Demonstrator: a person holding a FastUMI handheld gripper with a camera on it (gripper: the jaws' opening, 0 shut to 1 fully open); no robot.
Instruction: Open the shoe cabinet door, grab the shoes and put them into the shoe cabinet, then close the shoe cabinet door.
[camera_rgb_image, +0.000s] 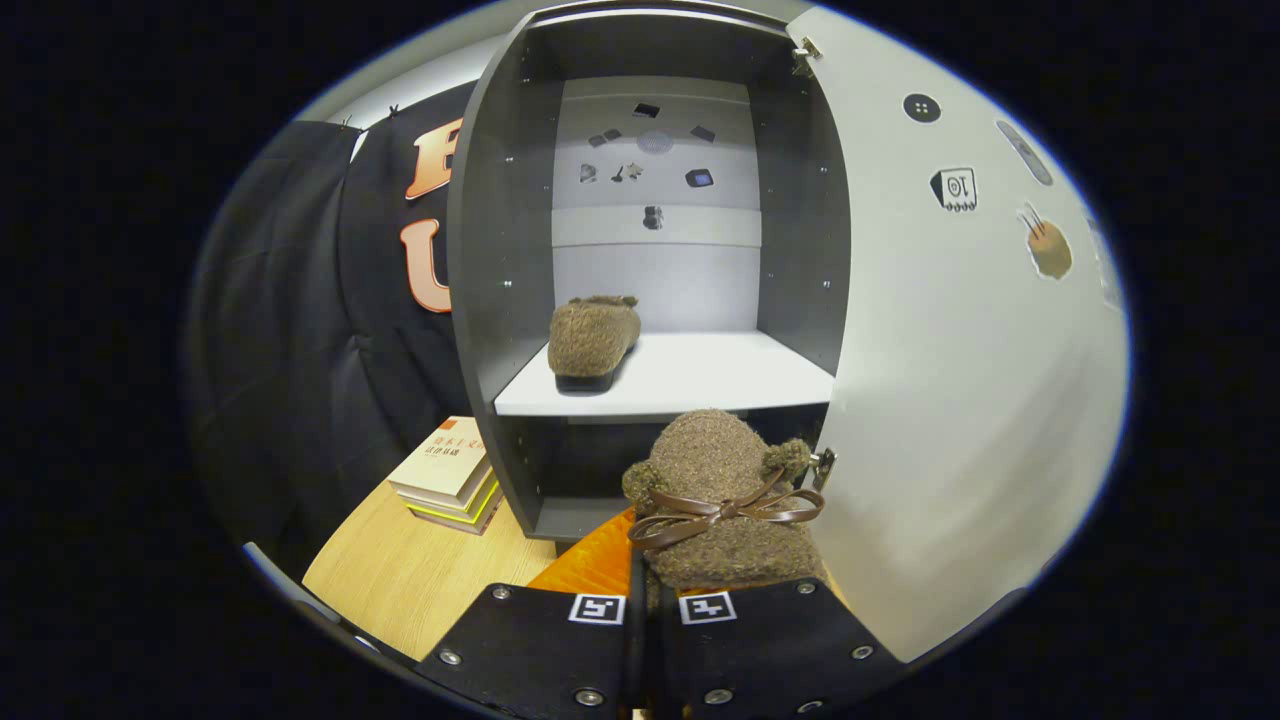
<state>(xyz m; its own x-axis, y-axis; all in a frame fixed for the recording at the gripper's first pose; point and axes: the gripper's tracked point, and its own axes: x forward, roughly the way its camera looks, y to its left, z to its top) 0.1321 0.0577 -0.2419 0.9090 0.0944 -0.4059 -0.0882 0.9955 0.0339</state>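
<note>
Fingers (655, 640) pinching brown shoe (725, 500), long axis running toward open cabinet (500, 250); second shoe (592, 340) on shelf.

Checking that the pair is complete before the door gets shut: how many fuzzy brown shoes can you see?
2. One shoe sits on the cabinet's white shelf; the other shoe is held in the claw, just outside.

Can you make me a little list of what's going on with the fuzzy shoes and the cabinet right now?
cabinet door: open, swung out to the right
shelf: white, inside the cabinet
first shoe: brown and fuzzy, resting on the shelf's left side
second shoe: brown and fuzzy with a bow, held in front of the cabinet, below the shelf
gripper: fingers close together, pinching the second shoe
books: stacked on the wooden table, left of the cabinet
</note>
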